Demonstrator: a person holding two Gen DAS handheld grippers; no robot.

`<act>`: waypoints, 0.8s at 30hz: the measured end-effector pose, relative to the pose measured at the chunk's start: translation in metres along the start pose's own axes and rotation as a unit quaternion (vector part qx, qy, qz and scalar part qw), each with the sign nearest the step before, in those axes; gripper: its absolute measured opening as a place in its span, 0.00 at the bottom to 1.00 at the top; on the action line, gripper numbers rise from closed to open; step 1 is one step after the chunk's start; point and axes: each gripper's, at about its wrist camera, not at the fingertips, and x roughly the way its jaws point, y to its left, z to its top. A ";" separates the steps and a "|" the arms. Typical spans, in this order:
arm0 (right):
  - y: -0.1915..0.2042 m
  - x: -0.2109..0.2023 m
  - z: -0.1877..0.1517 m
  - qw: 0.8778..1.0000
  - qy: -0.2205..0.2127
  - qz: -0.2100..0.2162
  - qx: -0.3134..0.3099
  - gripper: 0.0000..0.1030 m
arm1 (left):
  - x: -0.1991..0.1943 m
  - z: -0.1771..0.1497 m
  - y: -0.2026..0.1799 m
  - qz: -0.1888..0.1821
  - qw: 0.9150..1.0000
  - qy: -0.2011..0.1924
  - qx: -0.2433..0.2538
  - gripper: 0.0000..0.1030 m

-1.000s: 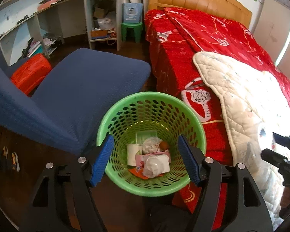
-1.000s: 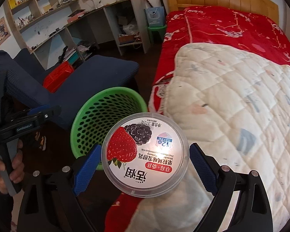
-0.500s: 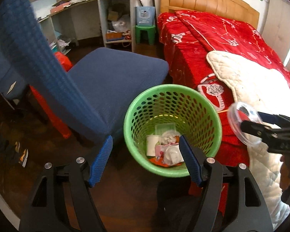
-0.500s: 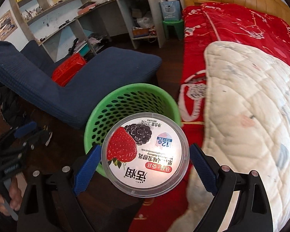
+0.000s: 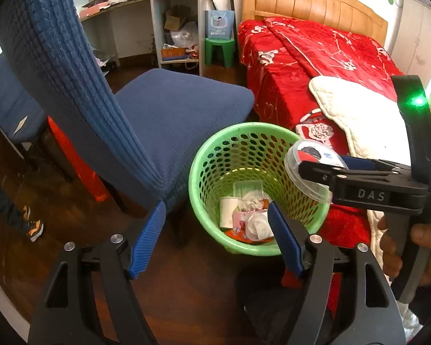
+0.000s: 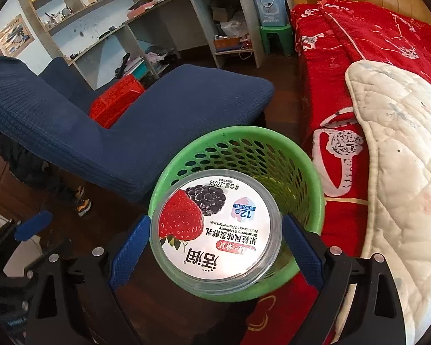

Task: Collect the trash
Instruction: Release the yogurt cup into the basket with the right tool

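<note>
A green perforated trash basket (image 5: pixel 209 155) stands on the dark wood floor between a blue chair and a red bed; it also shows in the right wrist view (image 6: pixel 238 141). It holds a paper cup and crumpled wrappers (image 5: pixel 250 215). My right gripper (image 6: pixel 215 247) is shut on a clear yogurt tub (image 6: pixel 215 227) with a strawberry label, held over the basket's near rim. From the left wrist view the tub (image 5: pixel 310 158) hangs above the basket's right rim. My left gripper (image 5: pixel 215 238) is open and empty, just in front of the basket.
A blue chair (image 5: pixel 169 109) stands left of the basket. The bed with a red cover (image 5: pixel 307 66) and a white quilt (image 6: pixel 402 158) lies to the right. A red box (image 6: pixel 115 103), desk shelves and a green stool (image 5: pixel 218 49) are behind.
My right gripper carried the yogurt tub from beside the bed to over the basket. My left gripper pulled back and to the left, with more of the chair now in view.
</note>
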 end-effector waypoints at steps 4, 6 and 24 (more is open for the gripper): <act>-0.001 -0.005 -0.002 1.000 -0.003 0.010 0.004 0.87 | -0.002 -0.002 -0.003 -0.004 1.000 0.000 0.002 0.71; -0.002 -0.008 -0.002 1.000 -0.006 0.012 0.007 0.87 | -0.003 -0.003 -0.005 -0.005 1.000 -0.001 0.003 0.72; -0.035 -0.108 -0.049 0.996 -0.043 -0.066 0.032 0.87 | -0.030 -0.014 -0.048 -0.024 0.999 -0.016 0.028 0.85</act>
